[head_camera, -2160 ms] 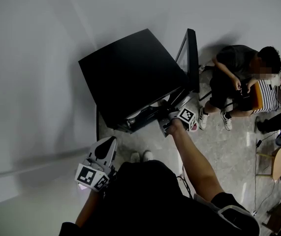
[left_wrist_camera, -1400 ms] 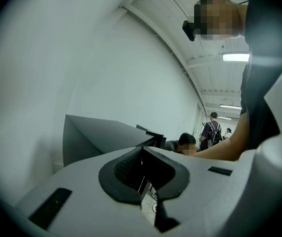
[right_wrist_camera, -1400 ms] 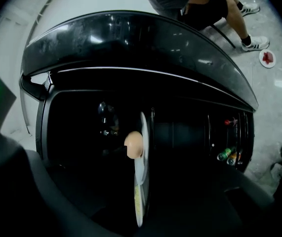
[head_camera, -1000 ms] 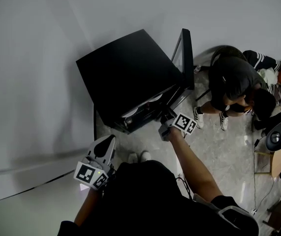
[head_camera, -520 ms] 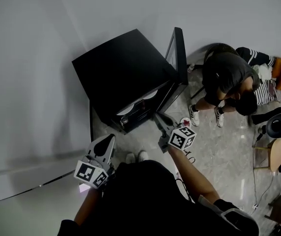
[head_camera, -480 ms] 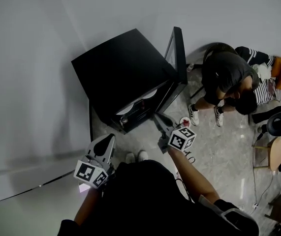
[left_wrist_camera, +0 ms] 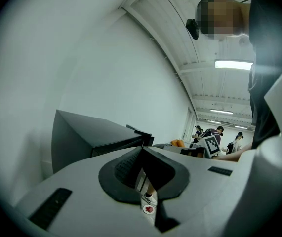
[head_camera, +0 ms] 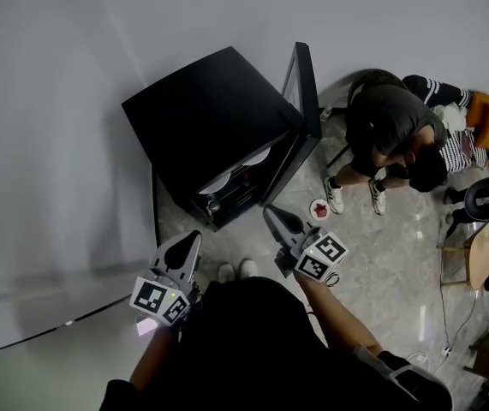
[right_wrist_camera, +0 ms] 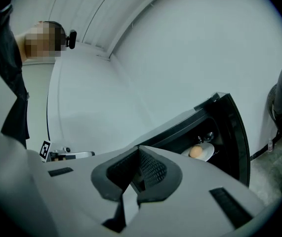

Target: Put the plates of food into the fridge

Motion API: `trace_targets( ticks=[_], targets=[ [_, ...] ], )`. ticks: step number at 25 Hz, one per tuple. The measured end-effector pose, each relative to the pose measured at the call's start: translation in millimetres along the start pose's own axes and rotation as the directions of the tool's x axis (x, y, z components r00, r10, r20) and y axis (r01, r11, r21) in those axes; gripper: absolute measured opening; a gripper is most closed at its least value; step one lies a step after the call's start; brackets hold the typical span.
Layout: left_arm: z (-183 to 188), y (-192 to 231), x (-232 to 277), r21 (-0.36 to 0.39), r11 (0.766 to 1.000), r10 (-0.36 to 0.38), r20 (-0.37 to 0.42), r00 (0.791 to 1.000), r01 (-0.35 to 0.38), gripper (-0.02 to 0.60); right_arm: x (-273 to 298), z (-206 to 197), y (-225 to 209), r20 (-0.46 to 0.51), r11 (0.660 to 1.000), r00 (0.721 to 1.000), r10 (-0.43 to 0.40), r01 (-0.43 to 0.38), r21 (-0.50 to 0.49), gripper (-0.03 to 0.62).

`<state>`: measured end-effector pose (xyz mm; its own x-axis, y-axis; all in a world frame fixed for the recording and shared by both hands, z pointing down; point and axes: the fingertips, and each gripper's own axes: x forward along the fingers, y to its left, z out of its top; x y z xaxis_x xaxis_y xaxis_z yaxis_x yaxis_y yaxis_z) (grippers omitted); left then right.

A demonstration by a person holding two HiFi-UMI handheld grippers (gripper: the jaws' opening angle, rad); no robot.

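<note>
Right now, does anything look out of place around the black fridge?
A small white plate holding something red lies on the grey floor, beside the open door of the black fridge and near a person's shoes: an odd place for food.

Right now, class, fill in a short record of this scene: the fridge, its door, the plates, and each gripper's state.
Fridge: black, standing on the floor
Door: open
Plate inside: white, holds a round tan food
Plate outside: small, on the floor near the door, with red food on it
Left gripper: shut, empty
Right gripper: shut, empty, in front of the open fridge
</note>
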<state>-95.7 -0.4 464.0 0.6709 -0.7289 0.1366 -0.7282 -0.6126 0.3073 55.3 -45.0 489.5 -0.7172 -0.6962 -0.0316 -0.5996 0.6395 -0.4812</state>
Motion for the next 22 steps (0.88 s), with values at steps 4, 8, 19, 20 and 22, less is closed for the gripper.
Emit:
trace_targets(
  ticks=[4,8,19,20,22],
  targets=[
    [-2,-3,-4,0.001,1.000,-0.007,0.004,1.000,0.007,0.025,-8,3,13,0.011,0.999,1.000,0.007,-0.006,-0.032,0.028],
    [-6,-1,-7,-0.003,1.000,-0.005,0.001,1.000,0.005,0.025,-13,3,24,0.012,0.998,1.000,0.016,-0.015,-0.063,0.028],
    [-11,1,-5,-0.008,1.000,-0.012,0.000,1.000,0.012,0.025,-14,7,48,0.033,0.993,0.995,0.091,-0.088,-0.081,0.029],
    [-10,0,-5,-0.008,1.000,-0.014,0.002,1.000,0.014,0.025,-14,7,49,0.035,0.992,0.995,0.095,-0.092,-0.081,0.029],
    [-6,-1,-5,-0.006,1.000,-0.020,0.010,1.000,0.020,0.025,-13,8,52,0.035,0.992,0.994,0.101,-0.098,-0.079,0.029]
  ],
)
